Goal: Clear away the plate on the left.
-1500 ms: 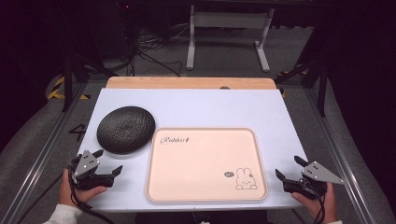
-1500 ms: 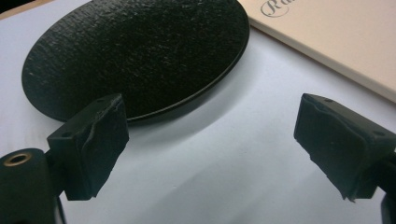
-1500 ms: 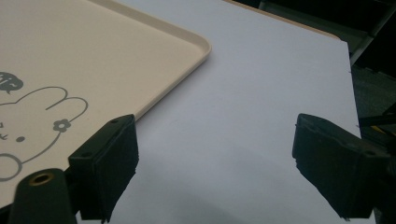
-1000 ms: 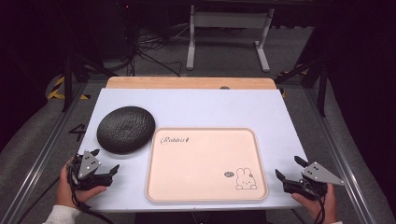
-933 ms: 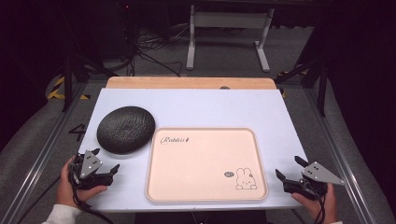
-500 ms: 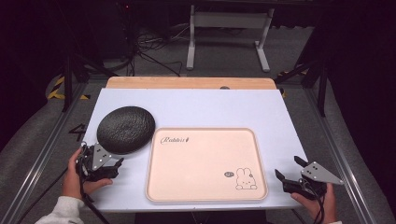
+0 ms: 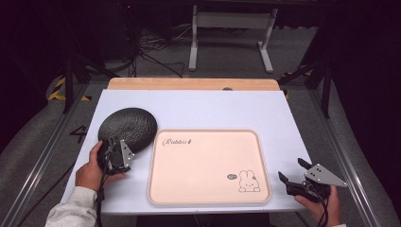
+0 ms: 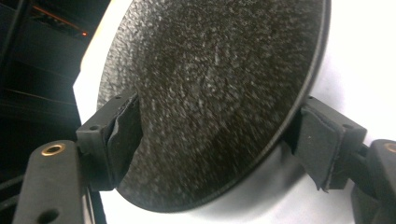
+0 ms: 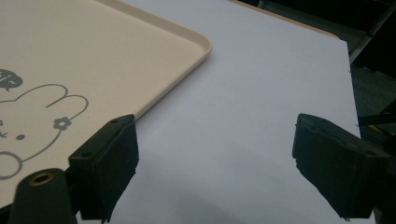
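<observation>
Black plate [image 7: 128, 128]: a round, dark, rough-textured dish lying on the white table top, in the left half of the high view, a little above mid-height. Its right edge sits just beside the upper left corner of the tray; whether the two touch I cannot tell. In the left gripper view the plate [image 8: 215, 93] spreads across the middle and top of the frame, its thin rim curving down the right side.

Left gripper [image 7: 115, 153]: at the plate's lower edge in the high view, held by the person's left hand [image 7: 90, 171]. In its own view [image 8: 212, 149] the jaws are spread, one on each side of the plate's near edge. The left pad [image 8: 122, 135] lies against the dark surface, the right pad [image 8: 317, 144] just at the rim. Not yet pinched tight as far as the view shows.

Tray [image 7: 208, 196]: a pale pink rectangular tray with rounded corners, centre of the high view, flat on the table. It bears a small rabbit drawing [image 7: 247, 181] near its lower right corner and a script word near its upper left.

Right gripper [image 7: 294, 176]: lower right of the high view, just beside the tray's lower right corner, held by the right hand [image 7: 322, 208]. In its own view [image 9: 215, 163] the jaws stand wide apart over bare table, with nothing between them; the tray's corner [image 9: 194, 44] shows at the upper left.

Table [image 7: 213, 111]: white top with a wooden strip along its far edge.
</observation>
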`<state>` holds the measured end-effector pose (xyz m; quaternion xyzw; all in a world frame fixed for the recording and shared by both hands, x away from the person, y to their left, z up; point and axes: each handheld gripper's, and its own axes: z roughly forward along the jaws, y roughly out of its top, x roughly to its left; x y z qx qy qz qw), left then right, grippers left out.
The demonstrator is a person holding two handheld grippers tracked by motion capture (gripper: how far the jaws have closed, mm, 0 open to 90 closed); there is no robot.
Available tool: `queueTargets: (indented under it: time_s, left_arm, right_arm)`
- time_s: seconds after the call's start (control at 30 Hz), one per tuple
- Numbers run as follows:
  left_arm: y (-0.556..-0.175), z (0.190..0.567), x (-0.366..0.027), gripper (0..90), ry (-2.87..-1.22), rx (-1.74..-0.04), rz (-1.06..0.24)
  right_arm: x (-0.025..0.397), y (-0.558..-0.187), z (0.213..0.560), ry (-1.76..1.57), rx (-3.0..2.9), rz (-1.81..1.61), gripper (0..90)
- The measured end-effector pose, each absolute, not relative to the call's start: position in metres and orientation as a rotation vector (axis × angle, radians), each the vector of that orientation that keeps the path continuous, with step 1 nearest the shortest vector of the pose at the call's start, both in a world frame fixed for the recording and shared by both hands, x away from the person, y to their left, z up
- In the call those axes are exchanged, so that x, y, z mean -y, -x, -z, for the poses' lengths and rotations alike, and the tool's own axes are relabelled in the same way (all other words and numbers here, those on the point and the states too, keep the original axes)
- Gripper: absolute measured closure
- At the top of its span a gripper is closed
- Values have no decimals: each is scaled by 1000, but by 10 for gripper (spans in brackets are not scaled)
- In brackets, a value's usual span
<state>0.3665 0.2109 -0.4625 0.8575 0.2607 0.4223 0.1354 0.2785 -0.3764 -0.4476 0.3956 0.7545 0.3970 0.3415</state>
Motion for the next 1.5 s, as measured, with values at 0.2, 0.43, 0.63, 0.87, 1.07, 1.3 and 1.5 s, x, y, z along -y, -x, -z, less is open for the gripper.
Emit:
queueTargets:
  time_s: [0.2, 0.43, 0.63, 0.87, 1.07, 1.3, 1.5]
  left_arm:
    - [-367, 463, -201, 366, -2582, -658, -1244]
    - [-371, 469, -191, 740, -2693, -543, -1269]
    - [-373, 473, -185, 796, -2696, -480, -1420]
    - [-370, 467, -187, 863, -2593, -458, -1545]
    - [-368, 465, -188, 869, -2536, -454, -1552]
    - [-365, 459, -189, 861, -2493, -486, -1549]
    - [-361, 455, -186, 860, -2470, -497, -1536]
  right_arm:
    - [375, -279, 449, -1024, -1975, -1028, 147]
    - [375, -279, 449, -1027, -1981, -1023, 147]
    - [375, -280, 450, -1026, -1982, -1020, 146]
    - [376, -280, 450, -1026, -1980, -1018, 146]
    - [376, -280, 450, -1029, -1979, -1020, 146]
    - [376, -280, 450, -1028, -1979, -1024, 144]
    - [377, -280, 449, -1032, -1978, -1024, 144]
